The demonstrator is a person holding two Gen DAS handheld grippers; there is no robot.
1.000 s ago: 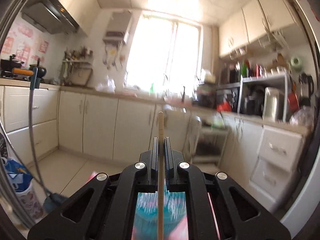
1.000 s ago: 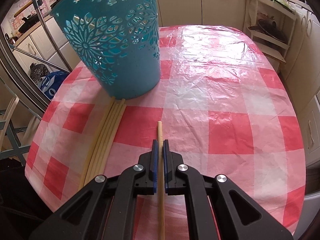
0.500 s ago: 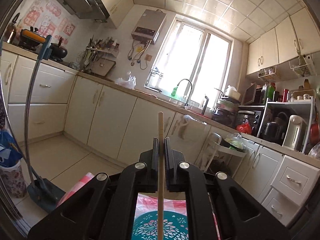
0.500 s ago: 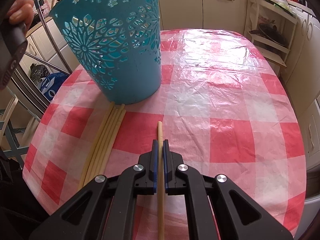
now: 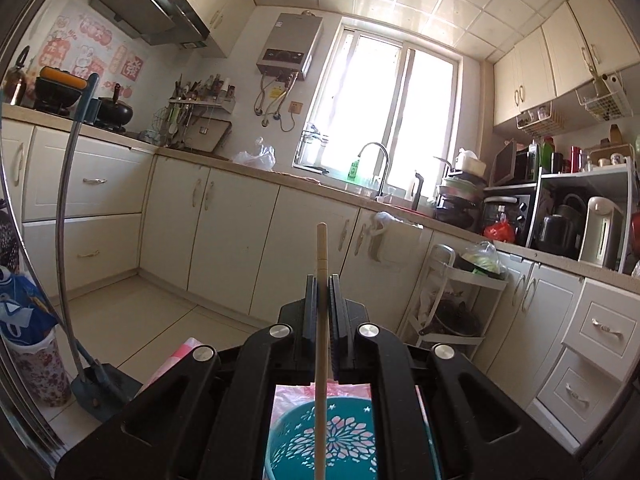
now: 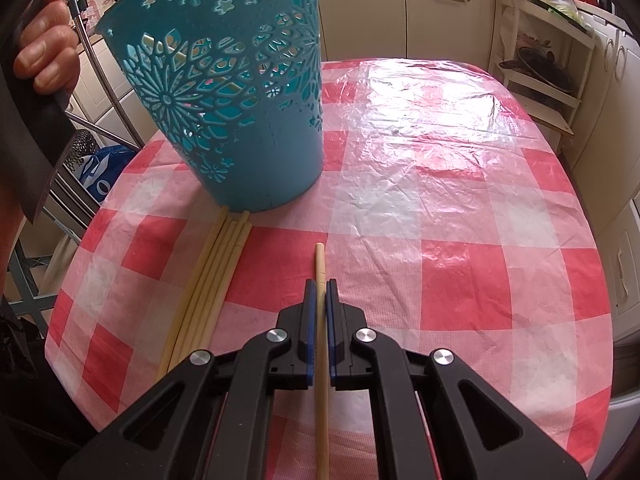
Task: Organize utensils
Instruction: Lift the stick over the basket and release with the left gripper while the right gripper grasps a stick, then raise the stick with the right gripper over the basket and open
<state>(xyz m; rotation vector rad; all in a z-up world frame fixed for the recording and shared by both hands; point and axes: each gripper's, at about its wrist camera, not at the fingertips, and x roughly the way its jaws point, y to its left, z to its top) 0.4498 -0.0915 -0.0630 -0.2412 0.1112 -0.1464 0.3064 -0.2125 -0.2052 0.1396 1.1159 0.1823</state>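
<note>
Left gripper clamps one chopstick above the teal basket, right gripper clamps another chopstick over the worktop; neither dropped in yet, chopstick bundle left-near the basket still waiting.

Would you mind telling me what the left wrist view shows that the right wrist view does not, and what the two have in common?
Only the left wrist view shows the window, the sink tap, the water heater and the left gripper shut on a chopstick.

Only the right wrist view shows the loose bundle of chopsticks lying on the checked tablecloth at the foot of the basket, and the right gripper shut on its own chopstick.

Both show the teal basket.
</note>
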